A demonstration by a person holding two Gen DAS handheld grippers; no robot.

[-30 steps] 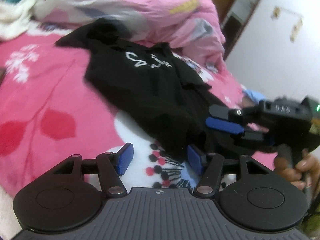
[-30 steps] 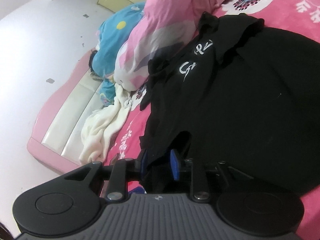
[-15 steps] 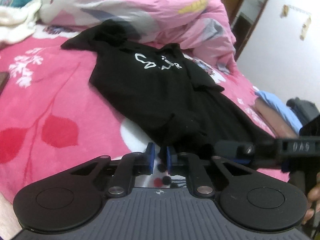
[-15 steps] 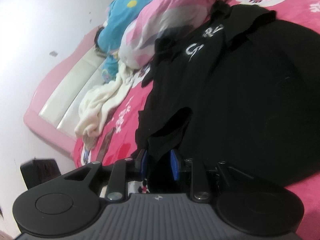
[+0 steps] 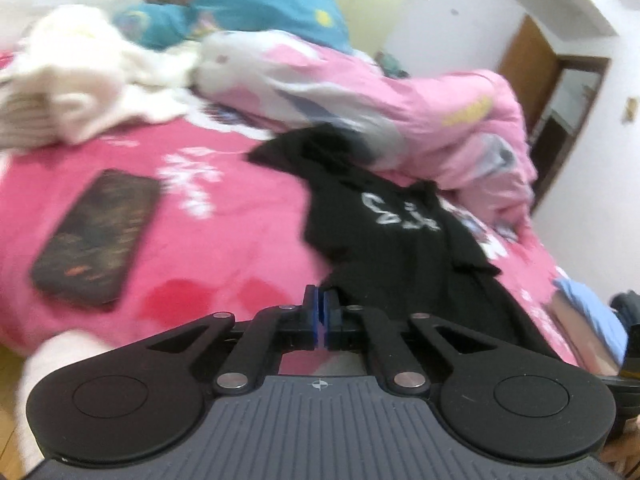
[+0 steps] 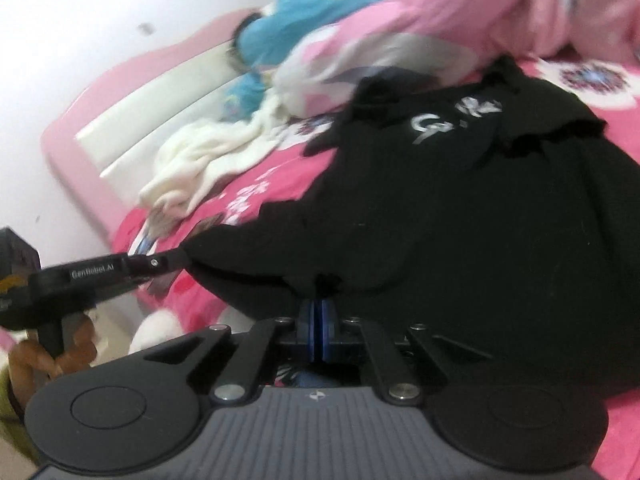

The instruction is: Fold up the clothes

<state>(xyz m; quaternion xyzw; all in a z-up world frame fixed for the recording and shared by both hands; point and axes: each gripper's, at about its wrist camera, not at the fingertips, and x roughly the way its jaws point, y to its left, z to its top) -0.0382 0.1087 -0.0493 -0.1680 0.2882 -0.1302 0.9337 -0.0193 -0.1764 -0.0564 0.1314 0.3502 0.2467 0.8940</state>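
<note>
Two grippers at near hem of black garment (image 6: 460, 216), spread on pink bedspread (image 5: 240, 216) (white lettering toward far end, by heaped pink quilt (image 5: 420, 108)). Left gripper (image 5: 321, 314): blue pads just closed together, hem edge apparently pinched at tips; seen from right wrist view (image 6: 176, 258) gripping cloth corner, pulled taut. Right gripper (image 6: 319, 320): pads just closed, pinching bunched black fabric. Dark phone (image 5: 96, 236) flat on bedspread, well left of garment. Cream blanket (image 5: 68, 92) crumpled near headboard.
</note>
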